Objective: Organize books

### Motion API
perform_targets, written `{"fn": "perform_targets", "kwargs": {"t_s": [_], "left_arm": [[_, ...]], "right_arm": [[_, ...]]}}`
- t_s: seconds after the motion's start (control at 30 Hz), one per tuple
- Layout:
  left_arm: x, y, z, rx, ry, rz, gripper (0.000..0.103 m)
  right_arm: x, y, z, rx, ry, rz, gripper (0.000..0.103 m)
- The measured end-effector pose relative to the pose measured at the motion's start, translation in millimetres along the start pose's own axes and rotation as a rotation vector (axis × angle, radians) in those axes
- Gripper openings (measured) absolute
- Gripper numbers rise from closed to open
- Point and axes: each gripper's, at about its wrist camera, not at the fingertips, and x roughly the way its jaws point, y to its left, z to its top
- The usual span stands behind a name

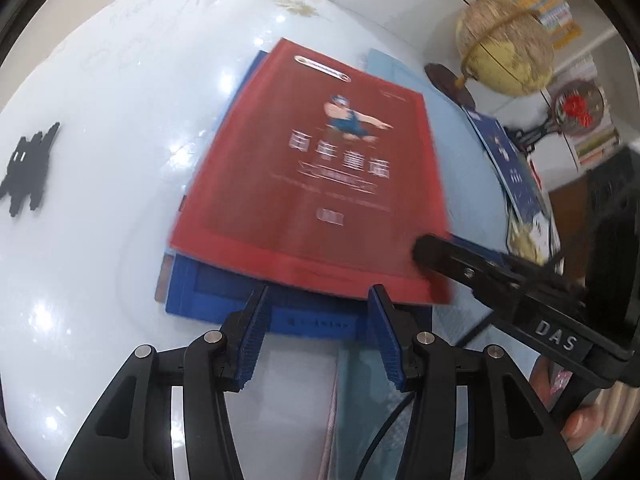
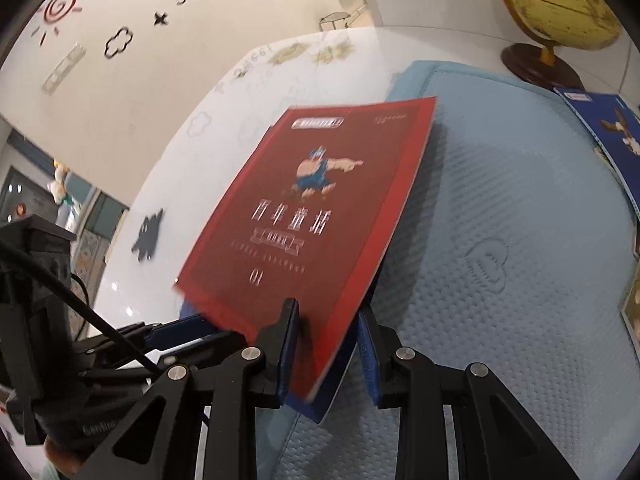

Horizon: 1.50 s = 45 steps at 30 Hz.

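A red book (image 1: 312, 168) (image 2: 304, 220) lies askew on top of a thicker blue book (image 1: 224, 292) on the white table (image 1: 100, 100). My left gripper (image 1: 320, 312) stands open at the blue book's near edge, its blue pads either side of the spine and not pressing on it. My right gripper (image 2: 328, 344) is shut on the red book's near right corner, one finger on the cover and the other beneath. From the left wrist view, the right gripper (image 1: 436, 256) reaches in from the right onto that corner. The left gripper (image 2: 192, 334) shows low at the left.
A light blue textured mat (image 2: 500, 220) lies under and to the right of the books. A dark blue book (image 1: 508, 160) (image 2: 608, 132) rests near the mat's right edge. A yellow globe (image 1: 504, 52) (image 2: 556, 4) stands behind. A black cat shape (image 1: 28, 172) lies on the table to the left.
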Motion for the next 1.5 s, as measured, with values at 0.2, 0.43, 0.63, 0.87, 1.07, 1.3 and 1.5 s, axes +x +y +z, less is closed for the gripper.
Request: {"fn": "perform_targets", "kwargs": {"t_s": [0.2,0.43,0.63,0.87,1.07,1.3,1.5], "left_arm": [[-23.8,-10.3,-2.0,0.063,-0.062,0.090,0.048],[-25.7,1.9,53.1,0.064,-0.175,0.191,0.048],[10.9,42.1,85.3,-0.046,-0.130,0.200,0.048],[12.6,32.2,62.7,0.013,-0.094,0.184,0.048],[-0.2,33.4,30.7,0.031,-0.072,0.188,0.048],[-41.1,-0.6,28.3,0.078,-0.168,0.255,0.048],[-79.3,-79.0,38.1,0.183,-0.248,0.306,0.048]], "right_arm": [[-12.4,0.1,-11.2,-0.029,0.003,-0.025,0.028],[-26.2,-15.1,0.9,0.008,-0.025,-0.023,0.029],[0.6,-4.8,16.9,0.006,-0.011,-0.043,0.029],[3.5,2.3,9.3,-0.011,-0.006,-0.064,0.032],[-3.3,8.9,-7.4,0.002,0.030,-0.045,0.033],[-20.1,8.1,-19.2,-0.026,0.030,-0.071,0.032],[-69.3,-23.8,-22.8,0.046,-0.042,-0.108,0.033]]}}
